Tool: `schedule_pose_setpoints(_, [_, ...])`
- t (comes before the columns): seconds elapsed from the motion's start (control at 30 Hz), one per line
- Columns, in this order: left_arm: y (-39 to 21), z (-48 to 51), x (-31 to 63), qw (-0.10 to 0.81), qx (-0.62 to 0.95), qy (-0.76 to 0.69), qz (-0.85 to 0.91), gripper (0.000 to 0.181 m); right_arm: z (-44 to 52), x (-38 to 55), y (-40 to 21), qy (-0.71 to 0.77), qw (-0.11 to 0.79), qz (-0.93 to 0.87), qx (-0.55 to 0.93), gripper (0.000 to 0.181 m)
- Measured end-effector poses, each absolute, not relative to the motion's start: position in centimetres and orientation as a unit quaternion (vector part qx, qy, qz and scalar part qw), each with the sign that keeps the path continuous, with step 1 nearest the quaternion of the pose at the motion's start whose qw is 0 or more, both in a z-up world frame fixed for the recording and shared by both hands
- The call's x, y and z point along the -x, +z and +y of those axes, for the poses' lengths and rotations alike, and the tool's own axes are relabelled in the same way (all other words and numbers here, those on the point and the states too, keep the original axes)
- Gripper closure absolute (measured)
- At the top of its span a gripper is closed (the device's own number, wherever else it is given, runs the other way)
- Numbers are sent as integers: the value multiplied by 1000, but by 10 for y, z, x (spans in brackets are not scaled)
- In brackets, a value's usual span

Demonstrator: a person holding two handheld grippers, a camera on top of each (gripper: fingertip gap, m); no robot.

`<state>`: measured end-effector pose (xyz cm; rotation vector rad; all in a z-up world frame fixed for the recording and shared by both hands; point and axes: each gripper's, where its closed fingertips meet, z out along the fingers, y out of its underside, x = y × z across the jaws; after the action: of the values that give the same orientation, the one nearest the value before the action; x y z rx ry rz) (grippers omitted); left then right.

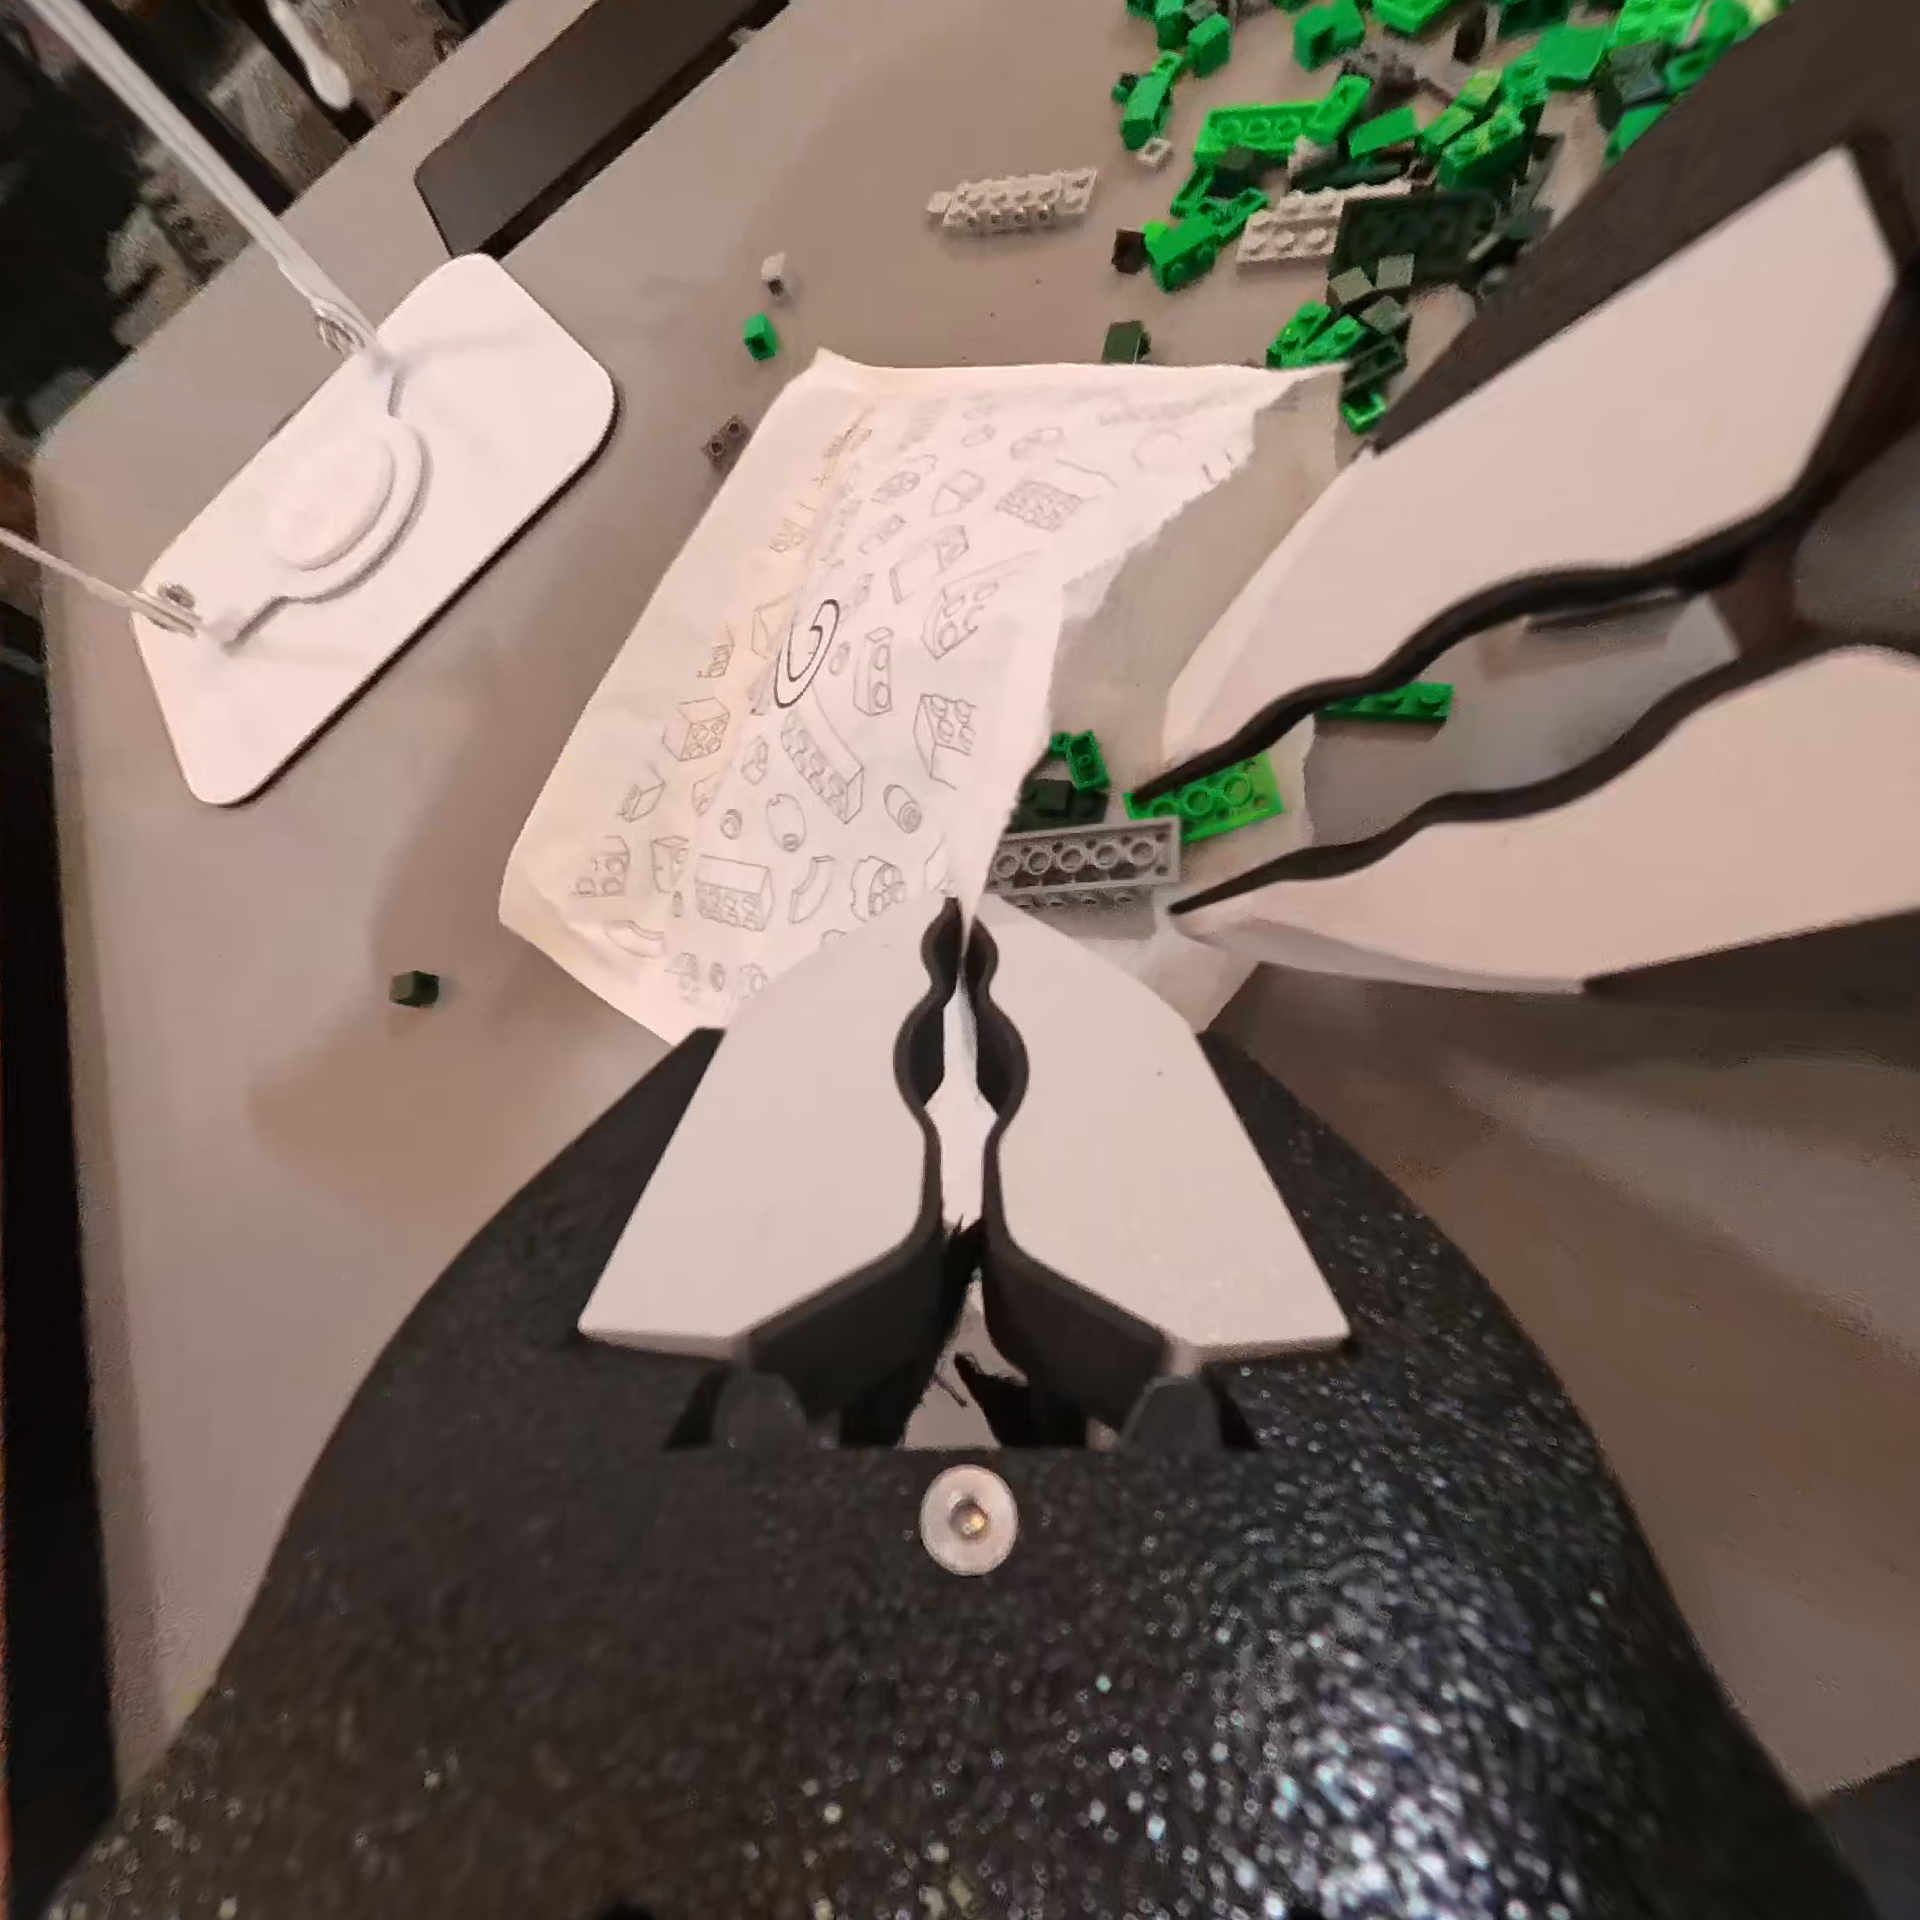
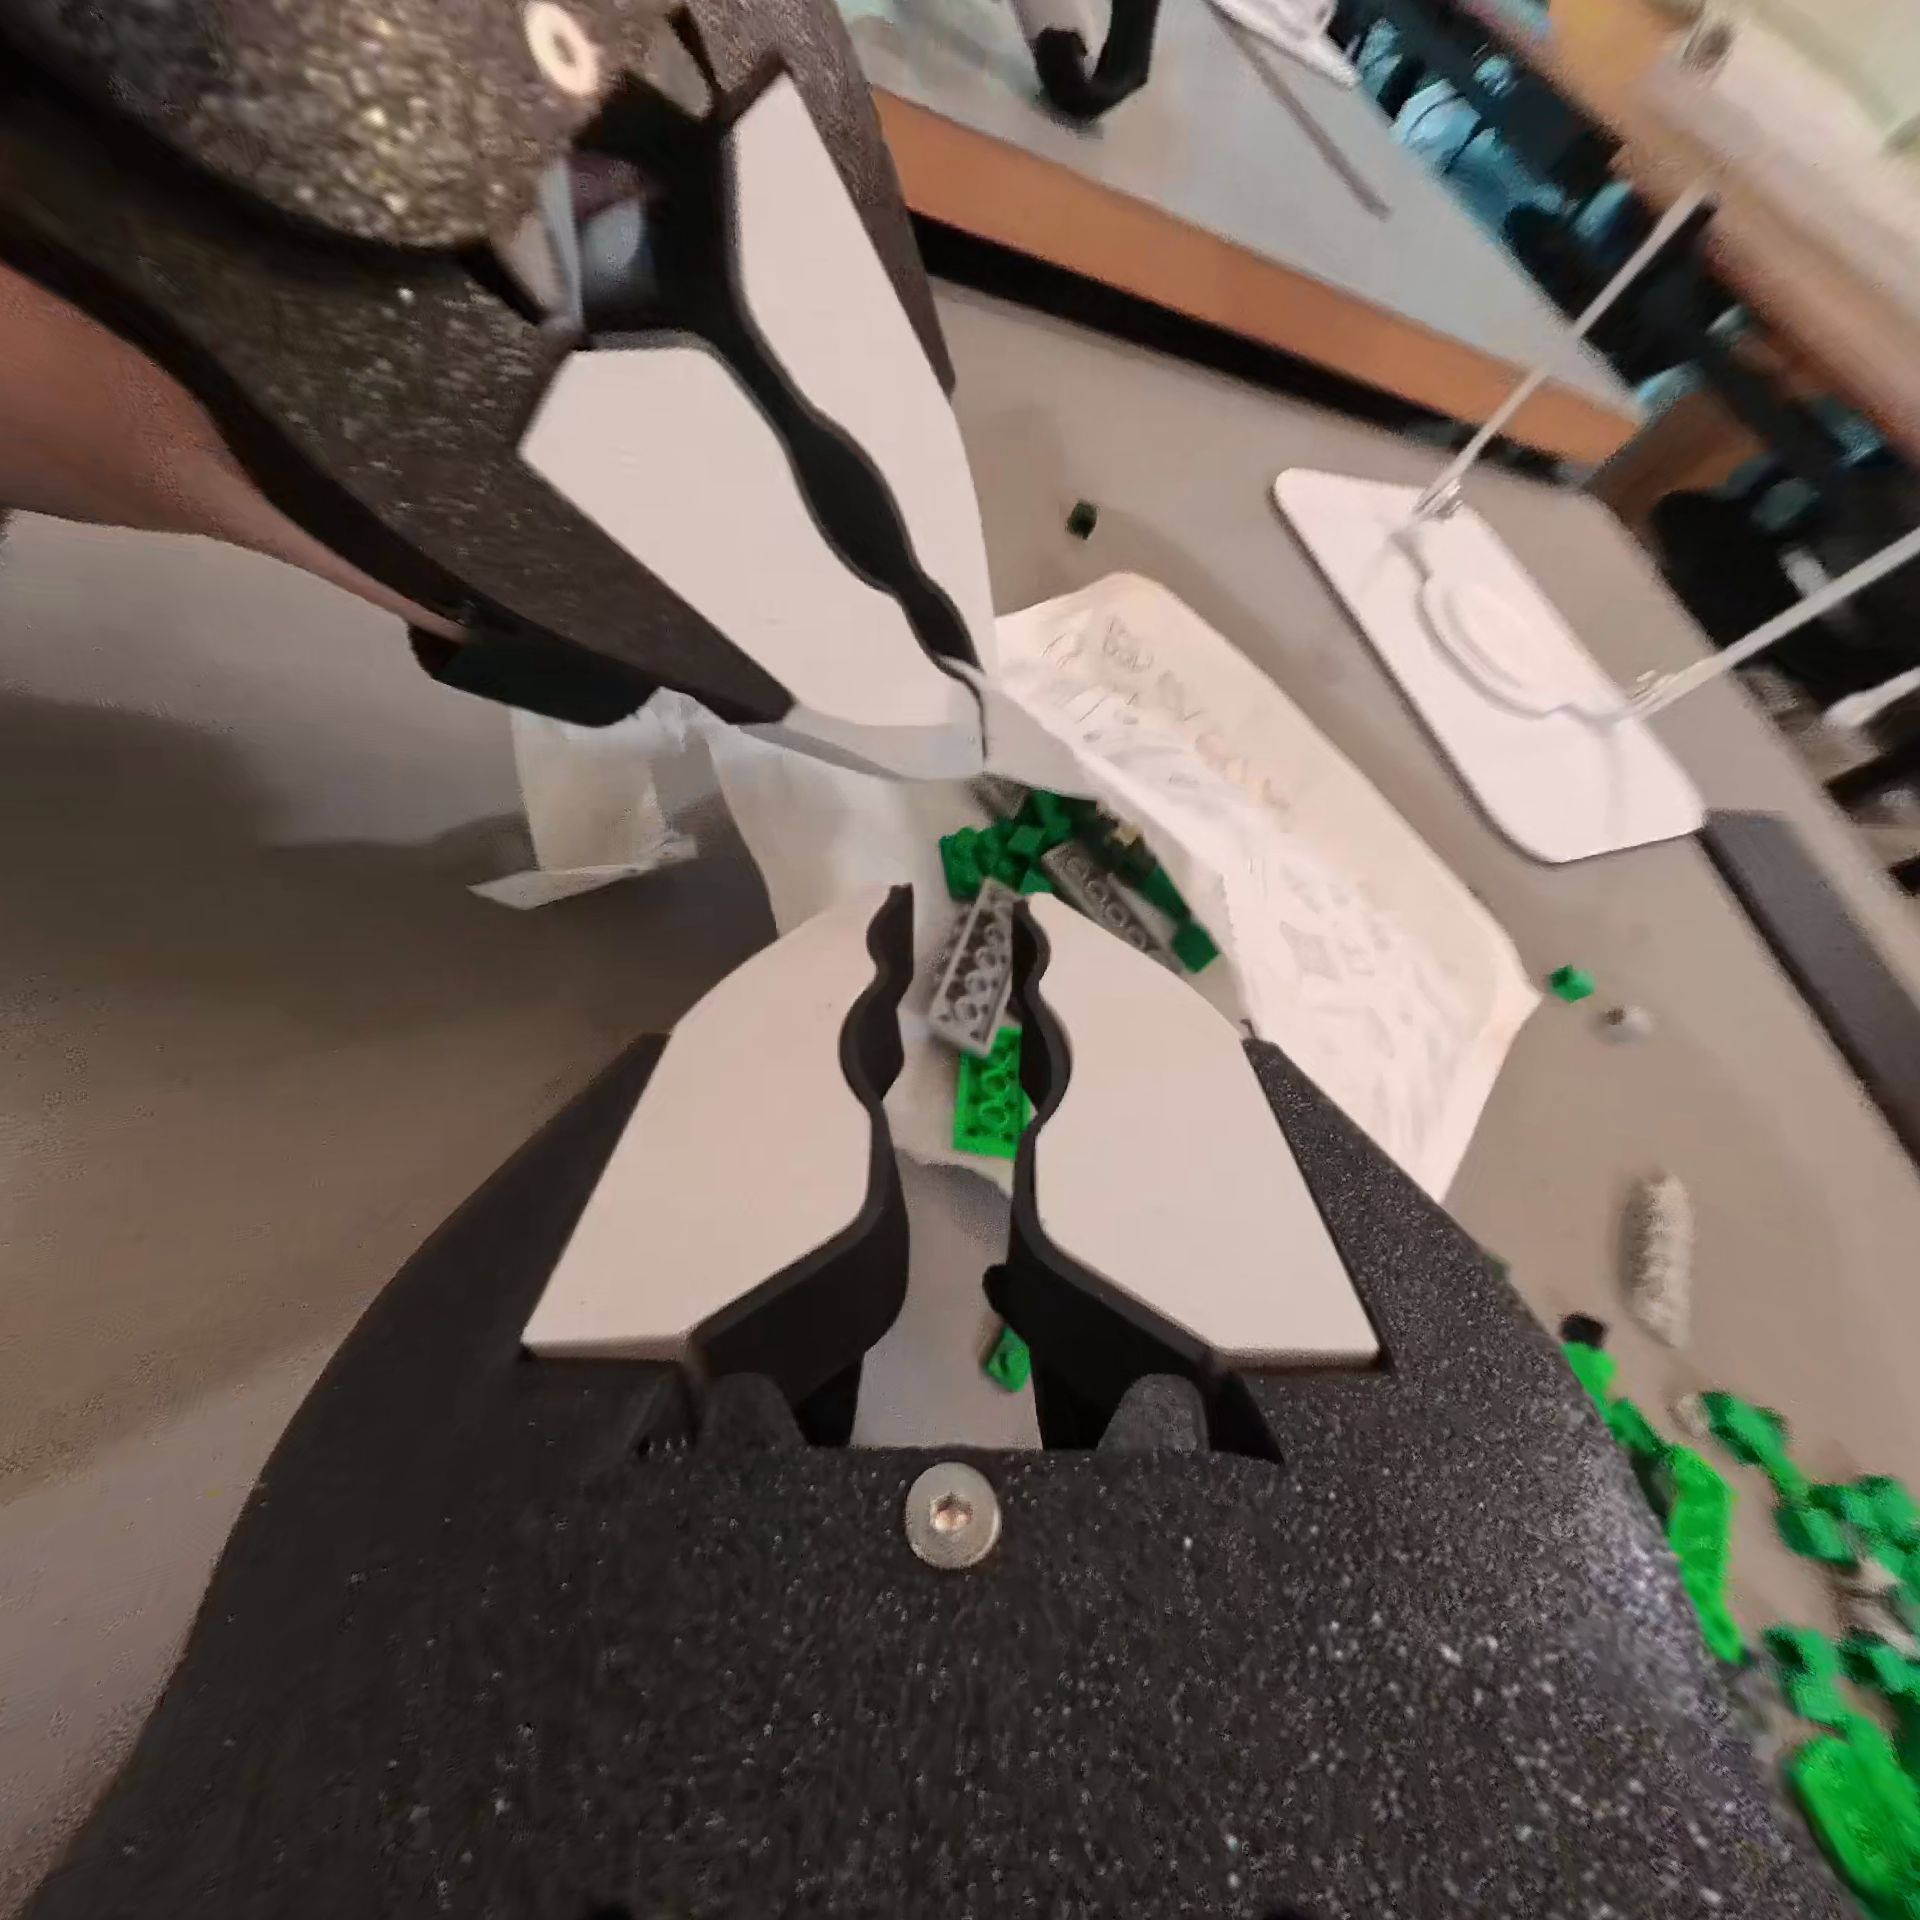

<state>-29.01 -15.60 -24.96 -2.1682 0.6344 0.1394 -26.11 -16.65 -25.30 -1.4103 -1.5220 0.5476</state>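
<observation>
My left gripper (image 1: 958, 920) is shut on the torn edge of a white paper bag (image 1: 831, 644) printed with brick drawings and holds it lifted off the grey table (image 1: 260, 1039). Under the raised paper lie a grey studded plate (image 1: 1081, 862), a green plate (image 1: 1216, 795) and small green bricks. My right gripper (image 2: 958, 904) is open, its tips at the bag's opening on either side of the grey plate (image 2: 971, 977), with the green plate (image 2: 992, 1091) just behind. The left gripper (image 2: 971, 675) shows at upper left in the right wrist view, pinching the bag (image 2: 1299, 883).
A heap of green bricks (image 1: 1403, 156) lies at the far right of the table. A long grey brick (image 1: 1013, 197) and single small bricks (image 1: 416, 987) lie scattered. A white flat stand base (image 1: 384, 520) with clear rods stands at the left. A dark panel sits at the back edge.
</observation>
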Motion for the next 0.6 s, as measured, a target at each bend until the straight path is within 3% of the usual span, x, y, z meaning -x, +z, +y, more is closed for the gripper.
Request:
schedule_pose_setpoints(0.3, [-238,-158,297,439,874,-30,206,181,-152,282,-244,29,570,-668,478,171])
schedule_pose_setpoints(0.6, [-231,-166,282,434,866,-127,213,181,-148,288,-261,-82,549,-707,439,168])
